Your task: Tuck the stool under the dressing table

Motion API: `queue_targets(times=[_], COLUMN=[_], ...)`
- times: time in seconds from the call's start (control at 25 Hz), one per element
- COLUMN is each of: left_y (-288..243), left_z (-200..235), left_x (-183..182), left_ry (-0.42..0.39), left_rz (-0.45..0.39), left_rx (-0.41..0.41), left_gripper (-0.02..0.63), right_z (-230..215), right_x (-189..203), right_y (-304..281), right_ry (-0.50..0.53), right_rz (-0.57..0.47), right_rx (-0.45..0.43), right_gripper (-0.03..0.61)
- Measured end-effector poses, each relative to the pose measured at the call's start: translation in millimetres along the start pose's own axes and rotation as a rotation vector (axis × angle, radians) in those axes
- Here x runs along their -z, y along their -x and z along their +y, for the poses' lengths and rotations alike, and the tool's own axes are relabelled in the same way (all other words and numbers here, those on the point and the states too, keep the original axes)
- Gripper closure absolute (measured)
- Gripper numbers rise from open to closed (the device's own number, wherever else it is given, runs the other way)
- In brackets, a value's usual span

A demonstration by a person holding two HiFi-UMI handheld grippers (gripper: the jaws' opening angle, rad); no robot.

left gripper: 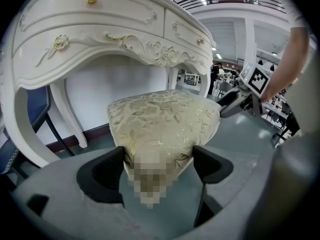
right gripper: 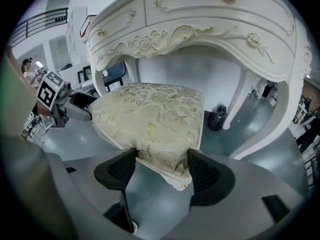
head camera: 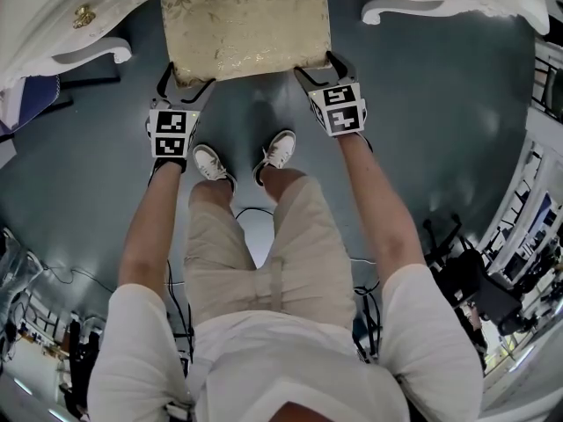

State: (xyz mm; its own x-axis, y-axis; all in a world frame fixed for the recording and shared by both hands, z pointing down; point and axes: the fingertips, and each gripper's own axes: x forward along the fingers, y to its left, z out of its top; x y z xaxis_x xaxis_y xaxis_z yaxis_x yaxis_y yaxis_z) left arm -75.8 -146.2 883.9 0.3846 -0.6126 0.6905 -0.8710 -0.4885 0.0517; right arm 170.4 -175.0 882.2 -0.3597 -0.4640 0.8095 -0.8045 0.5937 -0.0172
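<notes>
Grey-green floor all round, and the white dressing table arches just ahead of both grippers. The stool sits straight in front of them, its far end already under the table's front edge. My left gripper pinches the near corner on its side and my right gripper the other, each pair of jaws pressed into the padded seat. That grip is on soft upholstery only, so I judge a push could slip off. Uneven pressure might swing the stool into a table leg — the one ahead of the right gripper looks close.
</notes>
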Motion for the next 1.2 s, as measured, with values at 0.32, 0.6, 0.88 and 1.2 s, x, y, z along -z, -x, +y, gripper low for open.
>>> queue_targets(times=[0.32,0.6,0.88,1.2], left_y=[-17.5,-32.0,-41.2,-50.7], left_z=[20.7,34.0,46.0,56.6], left_x=[-20.3,-35.3,-46.0,-56.3], left_ry=[0.003,0.004,0.001,0.002], left_rz=[-0.032,-0.046,-0.054,-0.06], left_rx=[-0.002,0.0,-0.003,-0.01], left_gripper=[0.176,0.176,0.176,0.176], right_z=[-14.4,-28.4,-35.6,-43.3], right_x=[-24.2,-42.9,-56.4,-69.0], right_y=[-16.7,-28.7,-38.1,-45.6], right_ry=[0.0,0.007,0.008,-0.002], right_rz=[-0.003,-0.01,-0.016,-0.036], right_rx=[0.004,0.015,0.016,0.021], right_gripper=[0.245,0.245,0.245,0.245])
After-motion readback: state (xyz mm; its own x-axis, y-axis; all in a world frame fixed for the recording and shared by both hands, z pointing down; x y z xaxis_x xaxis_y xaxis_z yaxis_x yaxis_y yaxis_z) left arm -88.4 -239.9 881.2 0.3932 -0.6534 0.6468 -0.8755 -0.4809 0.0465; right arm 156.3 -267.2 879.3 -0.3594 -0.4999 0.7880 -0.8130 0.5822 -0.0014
